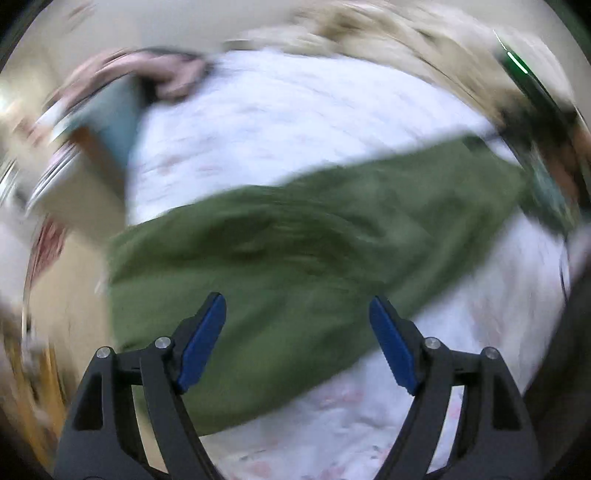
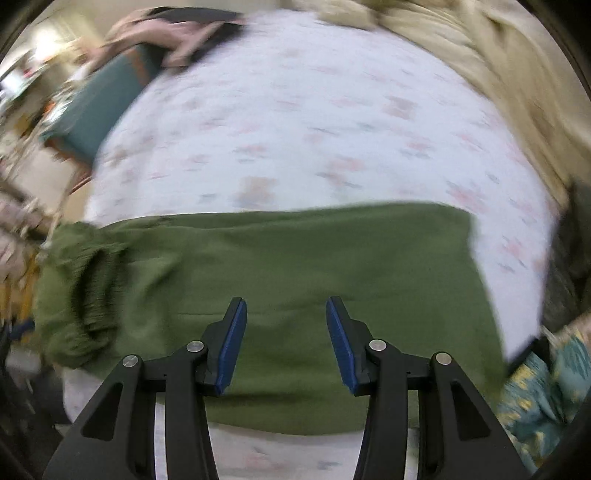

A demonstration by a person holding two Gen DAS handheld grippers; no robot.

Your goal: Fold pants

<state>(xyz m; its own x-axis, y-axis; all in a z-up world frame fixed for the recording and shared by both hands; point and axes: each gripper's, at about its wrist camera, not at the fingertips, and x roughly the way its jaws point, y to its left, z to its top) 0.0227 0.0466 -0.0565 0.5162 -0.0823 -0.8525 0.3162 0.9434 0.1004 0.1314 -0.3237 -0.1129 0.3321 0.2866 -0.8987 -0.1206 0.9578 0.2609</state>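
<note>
The pants (image 2: 280, 295), olive green, lie flat on the bed (image 2: 295, 122) as a broad folded band running along its near edge. Their gathered waistband (image 2: 81, 291) bunches at the bed's left edge, as the right wrist view shows; the opposite end forms a straight vertical edge well short of the bed's right side. The bed carries a white sheet with a faint pink floral print. A beige blanket (image 2: 480, 62) is heaped along its far right corner, and a pink cloth (image 2: 166, 33) lies at its far left corner, beside a teal panel (image 2: 107, 99) off the bed's left edge. A teal and yellow patterned fabric (image 2: 546, 391) shows at the near right corner.

My left gripper (image 1: 297, 341) hangs above the pants, fingers (image 1: 205, 343) spread wide, nothing between them. My right gripper (image 2: 286, 345) also hangs above the pants, near the band's middle, fingers (image 2: 232, 343) parted about halfway and released; the cloth below lies flat and ungrasped. Both views are blurred, the left one heavily, so fine detail of the cloth cannot be told.
</note>
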